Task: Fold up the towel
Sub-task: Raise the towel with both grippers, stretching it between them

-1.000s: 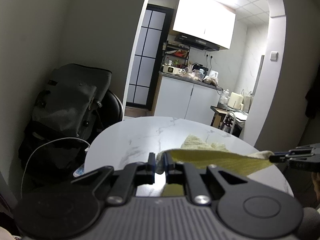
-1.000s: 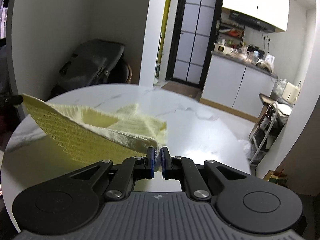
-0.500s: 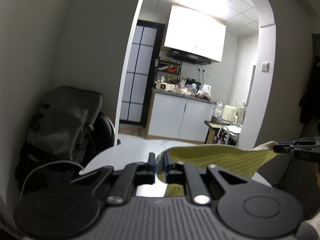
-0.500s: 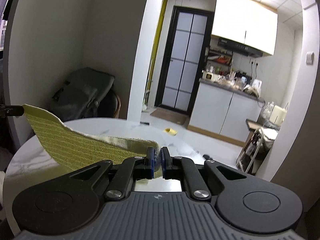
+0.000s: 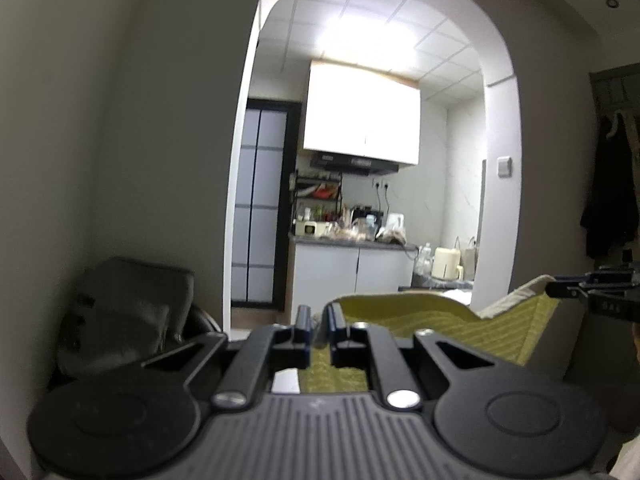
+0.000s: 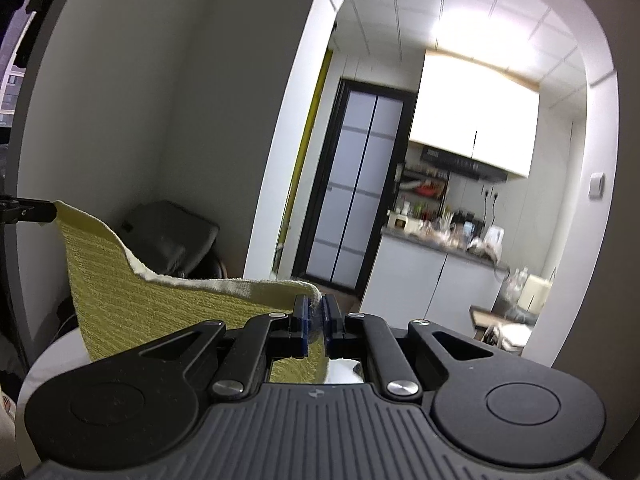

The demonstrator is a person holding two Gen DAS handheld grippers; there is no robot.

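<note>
Only a curved white edge of the table (image 6: 52,356) showed, low at the left in the right wrist view. Whether anything lay on it could not be told.

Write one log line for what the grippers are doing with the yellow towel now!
left gripper: shut on towel corner | right gripper: shut on other corner | towel: hanging between them, above table

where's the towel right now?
The towel hangs in the air, stretched between the left gripper and right gripper, each pinching a top corner. In the right wrist view it hangs above the white table.
</note>
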